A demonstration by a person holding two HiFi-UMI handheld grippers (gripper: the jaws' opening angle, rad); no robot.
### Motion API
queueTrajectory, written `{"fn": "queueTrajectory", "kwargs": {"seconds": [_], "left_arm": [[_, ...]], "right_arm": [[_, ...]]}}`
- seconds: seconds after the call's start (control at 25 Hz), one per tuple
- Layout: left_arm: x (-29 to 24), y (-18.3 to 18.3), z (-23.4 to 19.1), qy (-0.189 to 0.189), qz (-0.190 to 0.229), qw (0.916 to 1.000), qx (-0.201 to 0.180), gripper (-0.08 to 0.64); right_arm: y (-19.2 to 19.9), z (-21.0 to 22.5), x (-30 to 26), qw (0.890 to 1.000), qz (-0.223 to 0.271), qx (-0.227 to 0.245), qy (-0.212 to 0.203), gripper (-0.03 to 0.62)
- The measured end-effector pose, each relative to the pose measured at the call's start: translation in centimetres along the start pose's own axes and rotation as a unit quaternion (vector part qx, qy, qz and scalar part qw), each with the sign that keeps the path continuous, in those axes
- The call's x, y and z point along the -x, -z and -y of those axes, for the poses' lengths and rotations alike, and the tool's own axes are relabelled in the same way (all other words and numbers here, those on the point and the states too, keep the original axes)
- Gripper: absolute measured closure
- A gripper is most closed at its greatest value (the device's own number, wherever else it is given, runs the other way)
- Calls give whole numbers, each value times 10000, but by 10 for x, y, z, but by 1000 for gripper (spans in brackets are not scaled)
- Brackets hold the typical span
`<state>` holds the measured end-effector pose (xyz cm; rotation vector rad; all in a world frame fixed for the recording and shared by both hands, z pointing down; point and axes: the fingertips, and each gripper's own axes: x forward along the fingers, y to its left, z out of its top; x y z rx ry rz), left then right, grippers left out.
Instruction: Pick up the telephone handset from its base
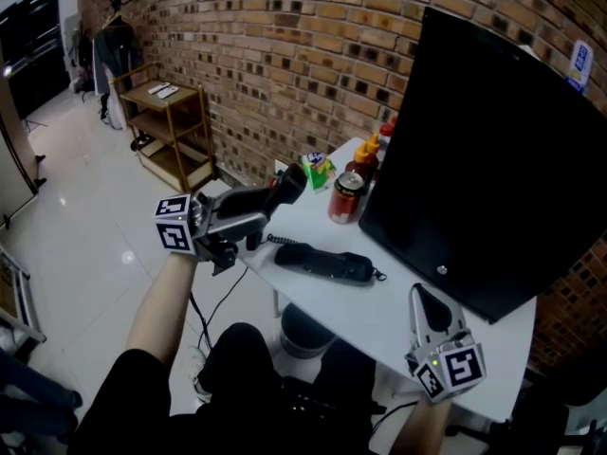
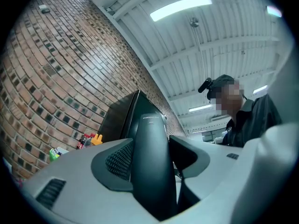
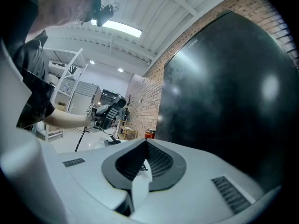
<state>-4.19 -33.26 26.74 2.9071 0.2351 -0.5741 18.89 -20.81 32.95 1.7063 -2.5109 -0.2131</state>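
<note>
Now my left gripper clamps the handset mid-body, above the base. Probably stiff, slick plastic; right gripper closed, empty

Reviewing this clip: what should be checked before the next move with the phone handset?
1. Grip: the left gripper is clamped on the handset: ok.
2. The handset is clear of the base on the table: ok.
3. Slack in the cord: cannot tell.
4. The right gripper is shut, empty and apart from the base: ok.
5. The can behind the base is upright: ok.
</note>
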Motion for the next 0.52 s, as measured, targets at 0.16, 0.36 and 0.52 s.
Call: {"fn": "queueTrajectory", "kwargs": {"seconds": [0.16,0.36,0.52], "left_arm": [[-2,1,-1,11,21,10000,13,305],[-2,1,0,-3,42,10000,32,305],[0,-1,-2,-13,71,10000,35,307]], "right_arm": [[1,0,0,10000,-23,8,-11,583],[-2,1,1,10000,5,-17,-21,583],[-4,1,-2,10000,29,0,-36,583]]}}
